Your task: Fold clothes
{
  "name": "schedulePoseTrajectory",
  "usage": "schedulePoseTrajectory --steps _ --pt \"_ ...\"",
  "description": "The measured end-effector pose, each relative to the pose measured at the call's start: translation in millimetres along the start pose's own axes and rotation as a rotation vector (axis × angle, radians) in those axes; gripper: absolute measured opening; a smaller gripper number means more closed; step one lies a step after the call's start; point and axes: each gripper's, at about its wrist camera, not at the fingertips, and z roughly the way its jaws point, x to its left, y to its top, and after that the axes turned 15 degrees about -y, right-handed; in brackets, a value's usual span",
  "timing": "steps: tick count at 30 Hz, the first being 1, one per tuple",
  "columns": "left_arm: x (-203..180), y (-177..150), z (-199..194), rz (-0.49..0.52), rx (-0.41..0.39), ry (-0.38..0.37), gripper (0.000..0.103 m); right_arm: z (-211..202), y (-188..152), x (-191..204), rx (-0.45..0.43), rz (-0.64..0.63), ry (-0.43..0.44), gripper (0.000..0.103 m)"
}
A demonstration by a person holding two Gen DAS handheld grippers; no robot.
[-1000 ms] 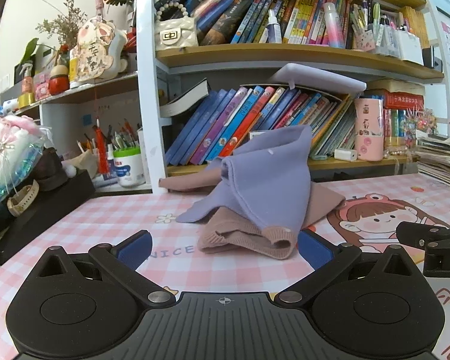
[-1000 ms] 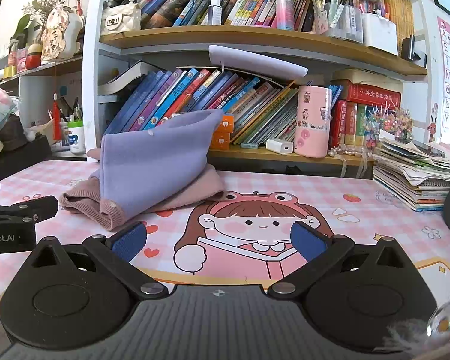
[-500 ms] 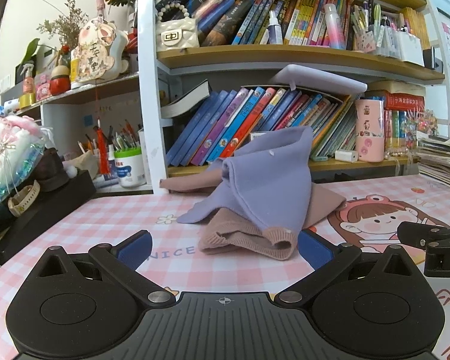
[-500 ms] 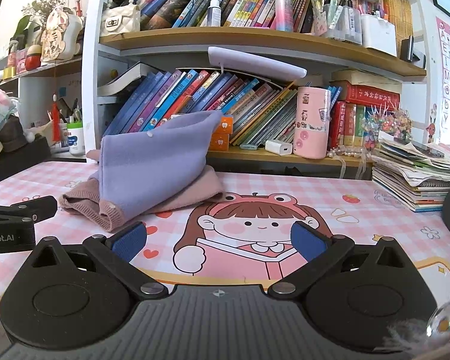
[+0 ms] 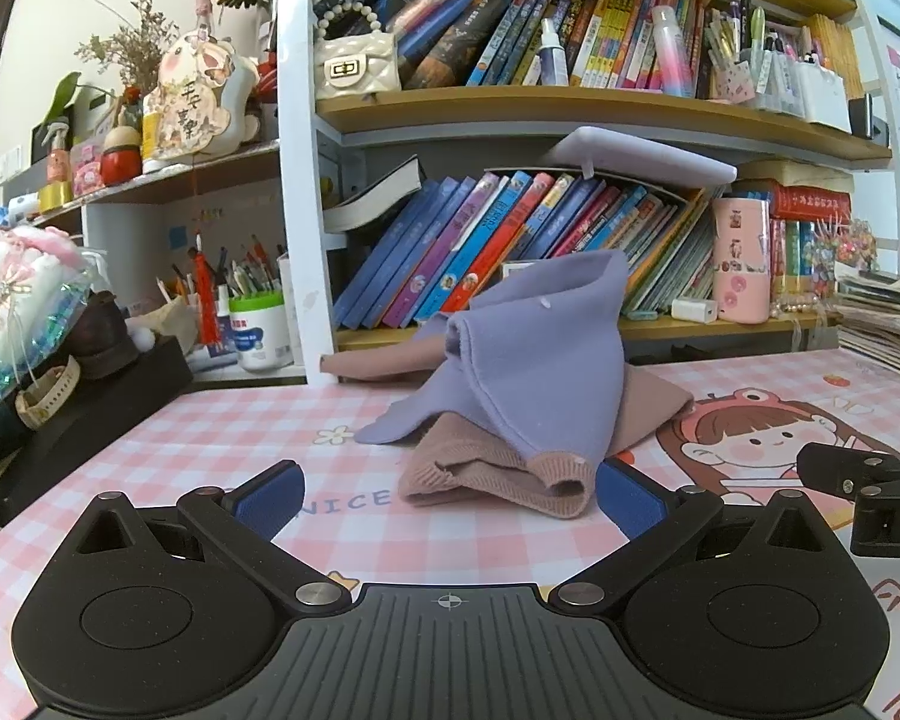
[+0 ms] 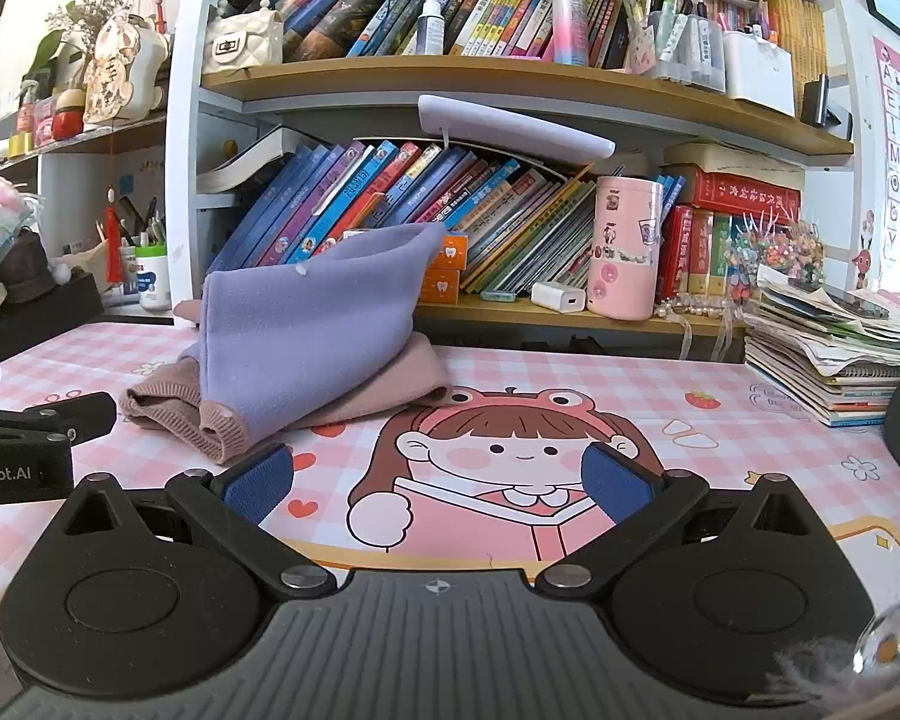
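Note:
A lilac garment lies crumpled over a dusty-pink knitted garment on the pink checked table mat. Its top stands up in a peak. My left gripper is open and empty, low over the mat, just in front of the pile. My right gripper is open and empty, to the right of the pile, over the cartoon girl print. The pile shows in the right wrist view with the lilac garment on the pink one. Each gripper shows at the edge of the other's view.
A bookshelf full of books stands right behind the pile. A pink cup and a white charger sit on its low shelf. A stack of booklets lies at the right. A black box with clutter sits at the left.

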Motion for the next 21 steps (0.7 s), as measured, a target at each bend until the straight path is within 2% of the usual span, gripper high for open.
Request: schedulePoseTrajectory --steps 21 --pt "0.7 -1.1 1.5 -0.006 0.005 -0.010 0.103 1.3 -0.7 2.3 0.009 -0.011 -0.002 0.103"
